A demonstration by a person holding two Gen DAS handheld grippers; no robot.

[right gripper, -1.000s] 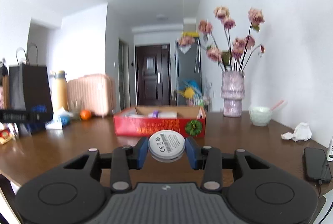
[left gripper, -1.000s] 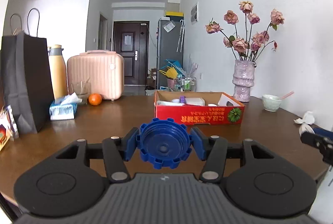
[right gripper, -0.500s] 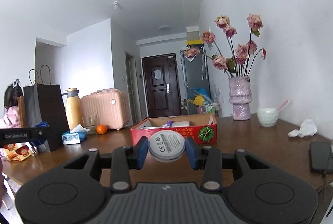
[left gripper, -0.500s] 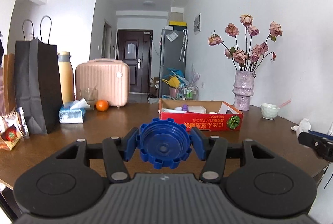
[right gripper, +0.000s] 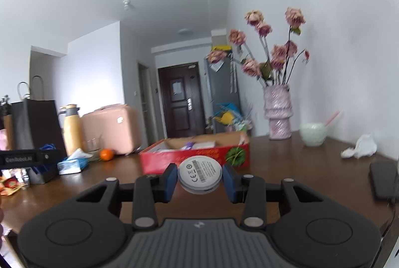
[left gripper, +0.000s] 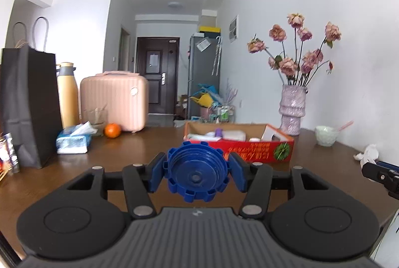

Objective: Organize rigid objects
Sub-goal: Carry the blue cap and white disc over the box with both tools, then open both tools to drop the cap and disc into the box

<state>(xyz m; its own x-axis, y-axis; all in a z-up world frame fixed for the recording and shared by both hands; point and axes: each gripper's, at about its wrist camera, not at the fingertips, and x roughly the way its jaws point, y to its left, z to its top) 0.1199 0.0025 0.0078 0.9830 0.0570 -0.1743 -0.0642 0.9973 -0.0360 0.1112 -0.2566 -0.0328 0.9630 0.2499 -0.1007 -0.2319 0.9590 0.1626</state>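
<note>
Left gripper (left gripper: 197, 174) still clamping blue ribbed plastic cap (left gripper: 197, 174); right gripper (right gripper: 200, 178) still clamping white round labelled disc (right gripper: 200, 174). Closing again on red open cardboard box (left gripper: 256, 148) straight ahead, after pulling back; drop-off likely nearing.

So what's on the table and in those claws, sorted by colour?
Blue: 2, ridged cap, tissue pack
Pink: 2, suitcase, vase
Orange: 1, orange
Red: 1, cardboard box
White: 1, round device
Black: 1, paper bag
Yellow: 1, flask
Total: 9
</note>
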